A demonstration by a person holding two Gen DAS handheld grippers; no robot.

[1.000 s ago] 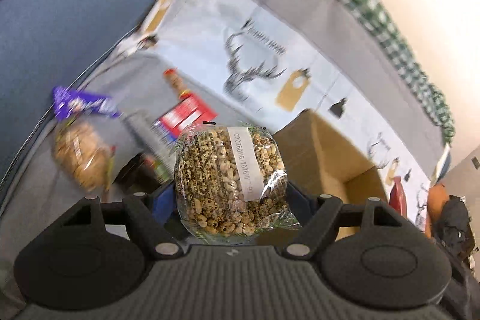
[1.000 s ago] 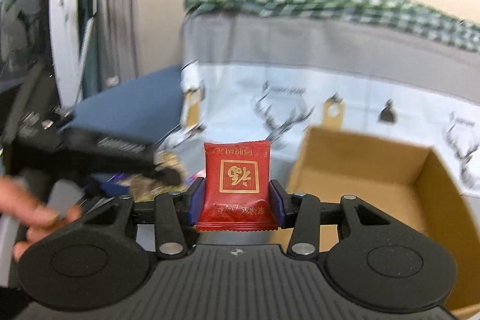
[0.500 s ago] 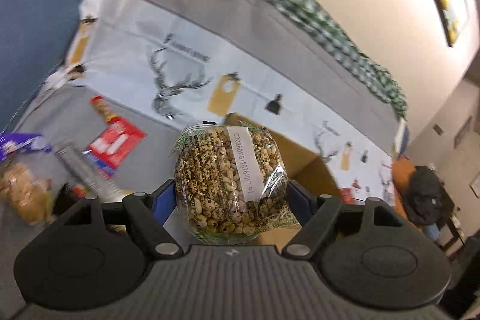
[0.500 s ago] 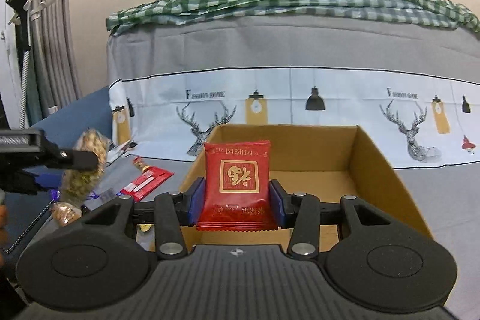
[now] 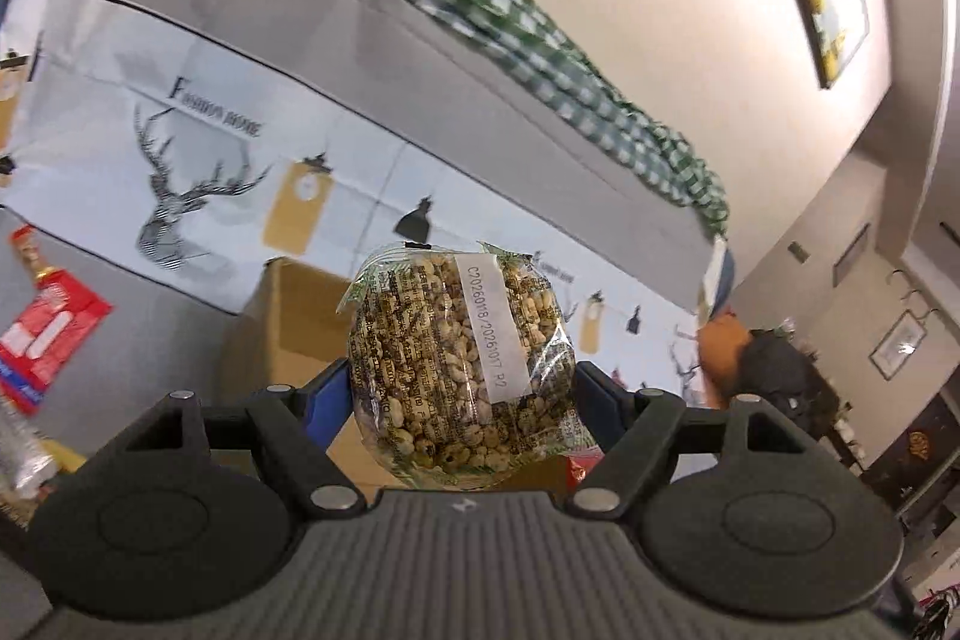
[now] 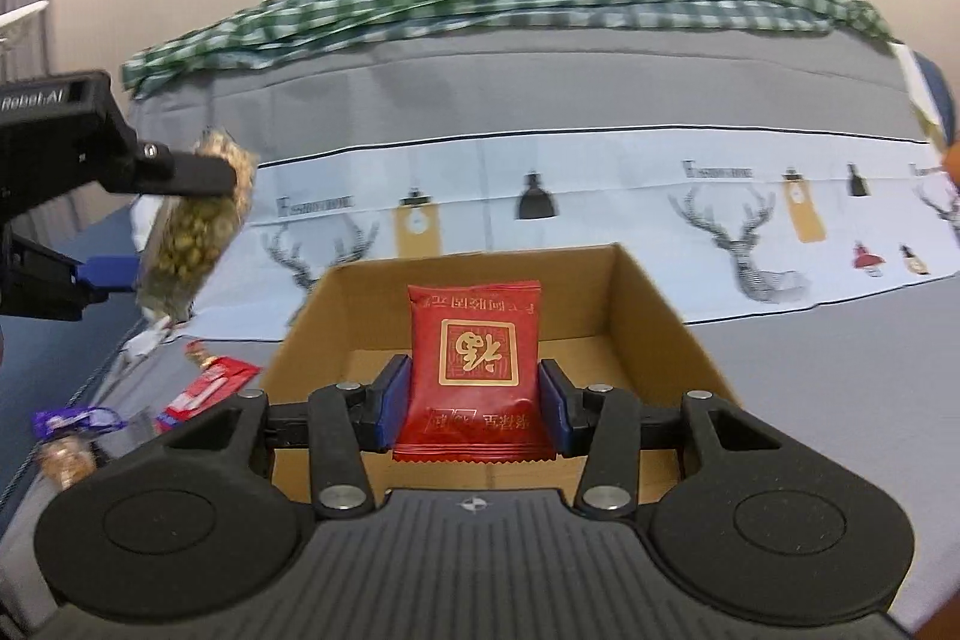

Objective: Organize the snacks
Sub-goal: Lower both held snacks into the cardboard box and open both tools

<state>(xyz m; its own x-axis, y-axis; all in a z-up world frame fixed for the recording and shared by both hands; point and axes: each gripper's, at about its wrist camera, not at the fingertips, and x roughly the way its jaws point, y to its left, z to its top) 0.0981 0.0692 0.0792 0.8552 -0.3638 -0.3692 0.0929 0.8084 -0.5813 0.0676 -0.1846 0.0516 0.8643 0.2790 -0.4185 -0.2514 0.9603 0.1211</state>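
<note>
My left gripper (image 5: pixel 459 388) is shut on a clear bag of puffed grain snack (image 5: pixel 459 364) with a white label, held in the air beside the cardboard box (image 5: pixel 282 322). In the right wrist view the same bag (image 6: pixel 192 232) hangs at the left, above the sofa seat. My right gripper (image 6: pixel 474 400) is shut on a red snack packet (image 6: pixel 474 364) with gold print, held over the open cardboard box (image 6: pixel 660 322), whose visible floor looks bare.
A red wrapper (image 6: pixel 204 388), a purple-topped bag (image 6: pixel 72 424) and other snacks lie on the grey sofa cover left of the box. A red wrapper also shows in the left wrist view (image 5: pixel 42 334). A green checked cloth (image 6: pixel 480 4) drapes the sofa back.
Both grippers have swung toward the box with their snacks still held. The right one now faces the box head-on, and the left one has risen and turned right, leaving the loose snacks at its left edge.
</note>
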